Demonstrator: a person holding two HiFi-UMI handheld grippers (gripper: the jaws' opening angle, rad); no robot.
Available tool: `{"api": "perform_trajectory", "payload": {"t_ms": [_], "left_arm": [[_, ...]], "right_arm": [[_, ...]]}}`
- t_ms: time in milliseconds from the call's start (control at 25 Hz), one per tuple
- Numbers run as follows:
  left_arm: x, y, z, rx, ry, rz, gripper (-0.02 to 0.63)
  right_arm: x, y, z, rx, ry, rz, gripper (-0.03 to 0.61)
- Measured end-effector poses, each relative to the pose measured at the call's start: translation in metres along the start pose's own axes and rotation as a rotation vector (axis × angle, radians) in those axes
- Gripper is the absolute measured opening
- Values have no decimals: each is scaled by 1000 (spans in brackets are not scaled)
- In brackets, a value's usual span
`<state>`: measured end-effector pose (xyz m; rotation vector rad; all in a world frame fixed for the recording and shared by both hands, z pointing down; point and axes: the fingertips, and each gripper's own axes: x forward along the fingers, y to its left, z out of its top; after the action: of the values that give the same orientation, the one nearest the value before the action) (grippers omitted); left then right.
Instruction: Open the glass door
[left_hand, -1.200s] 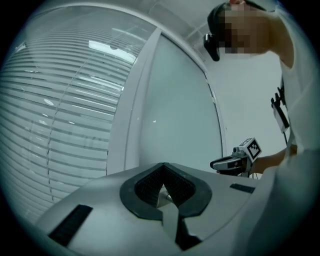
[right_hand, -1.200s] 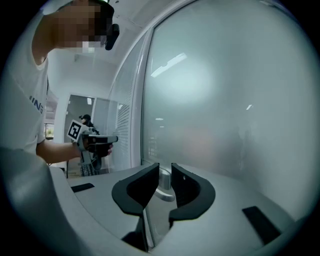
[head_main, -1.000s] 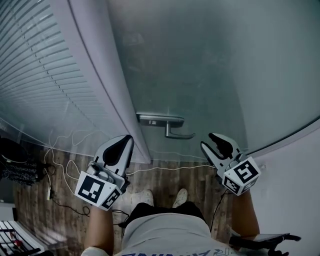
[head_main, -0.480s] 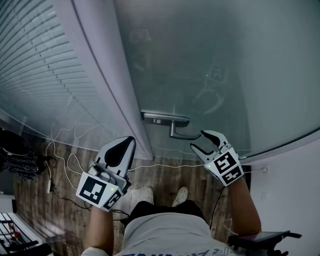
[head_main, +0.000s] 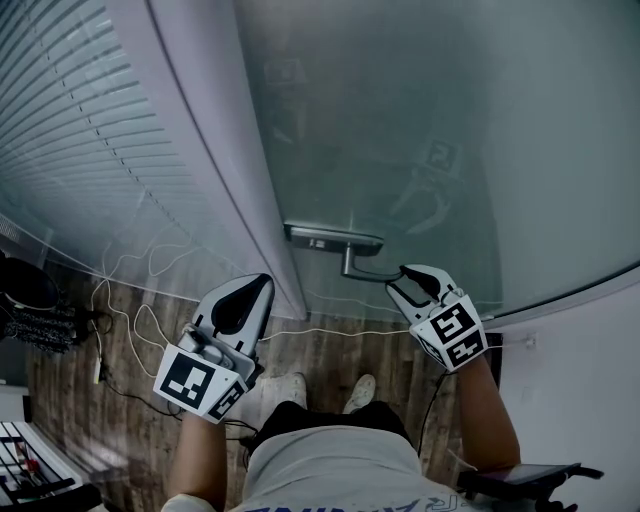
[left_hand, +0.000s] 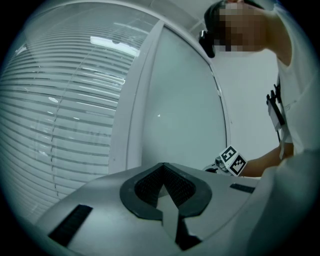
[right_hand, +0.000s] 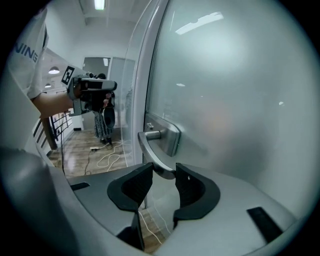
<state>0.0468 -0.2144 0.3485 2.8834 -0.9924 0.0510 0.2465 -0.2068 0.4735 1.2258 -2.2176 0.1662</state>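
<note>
Two grippers are in view; only one is engaged.

Location: the glass door (head_main: 400, 120) stands closed straight ahead of the person, its frosted pane filling the upper right of the head view. Its lever handle (head_main: 362, 266) projects from a metal backplate (head_main: 333, 238) close to the door frame (head_main: 230, 180). Blinds (head_main: 70, 130) lie behind the glazing to the left.

Right gripper (head_main: 405, 283): its jaws have just been closing. The free end of the lever sits between them, with both pads against the metal, so it reads as clamped on the lever.

Left gripper (head_main: 245, 295): jaws together, nothing between them, held apart from the door, below and left of the handle.

Handling assessment: the lever is rigid, smooth metal and likely slippery under rubber pads. A hold near its free end gives the best leverage for pressing it down, though the pads could slide off the tip. The pane is judged heavy and stiff, and brittle to knocks. Force should go through the handle only, never onto the glass.
</note>
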Motion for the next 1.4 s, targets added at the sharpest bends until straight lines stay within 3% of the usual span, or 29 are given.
{"api": "perform_trajectory", "payload": {"t_ms": [360,1000,1400], "left_arm": [[-1,-3,1,5,-9,10,2],[9,-13,1,-2,-15,0,1],[24,-17,-9,6,-22,21,0]], "right_arm": [[20,-3,-15,67,-8,1,145],[52,-48,0,101,-6,-48,146],[63,-85,4,57,-34,-66,140]]}}
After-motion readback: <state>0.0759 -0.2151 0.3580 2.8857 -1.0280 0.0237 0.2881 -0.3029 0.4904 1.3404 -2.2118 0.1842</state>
